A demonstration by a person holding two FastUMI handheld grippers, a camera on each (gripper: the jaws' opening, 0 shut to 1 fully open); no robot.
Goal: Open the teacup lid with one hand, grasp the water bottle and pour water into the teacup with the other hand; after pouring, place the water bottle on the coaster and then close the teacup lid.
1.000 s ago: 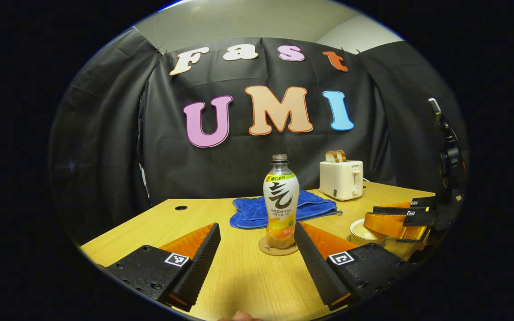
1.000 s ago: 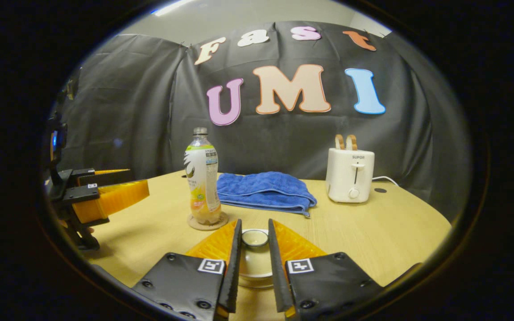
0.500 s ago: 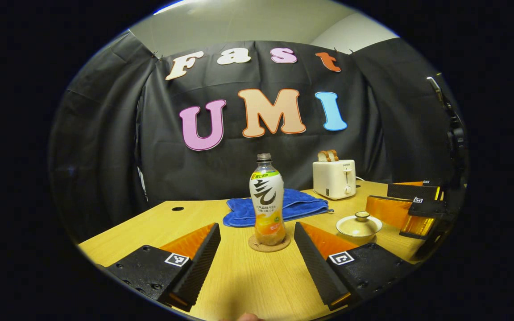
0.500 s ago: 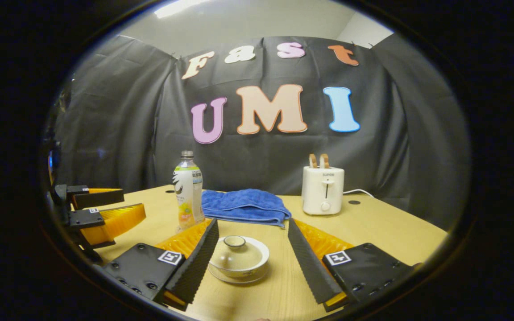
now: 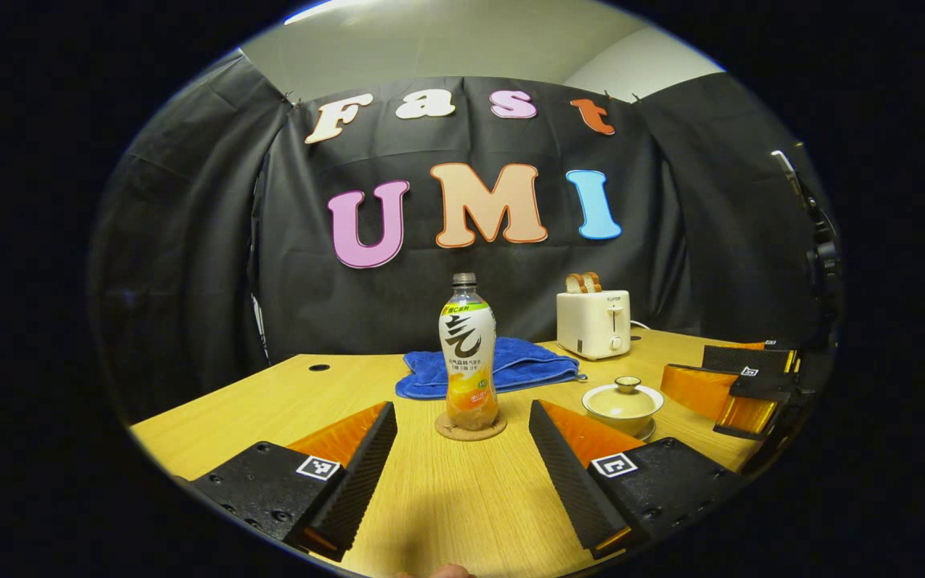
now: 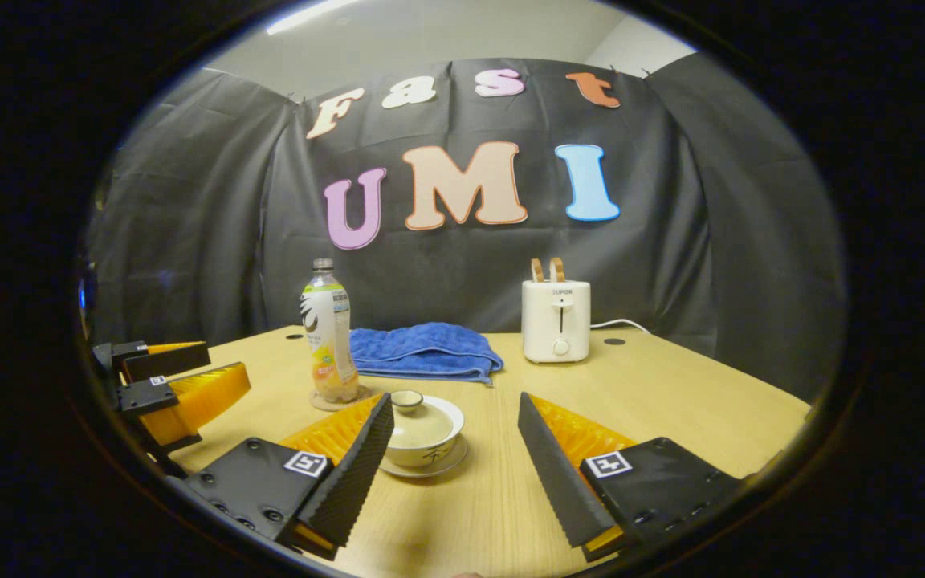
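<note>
A clear water bottle with a little orange drink in its base stands upright on a round cork coaster; the right gripper view has the bottle at the left. A cream teacup with its lid on sits on a saucer to the right of the bottle. In the right gripper view the lid covers the cup, knob up. My left gripper is open, short of the bottle. My right gripper is open, behind the teacup, whose left part sits by the left finger. Each view has the other gripper at its edge.
A folded blue towel lies behind the bottle. A white toaster with two bread slices stands at the back right, its cord trailing on the wooden table. The black booth wall closes off the far edge.
My right gripper let go of the lid knob, opened and drew back from the teacup, leaving the lid on the cup. My left gripper backed away from the bottle, still open.
</note>
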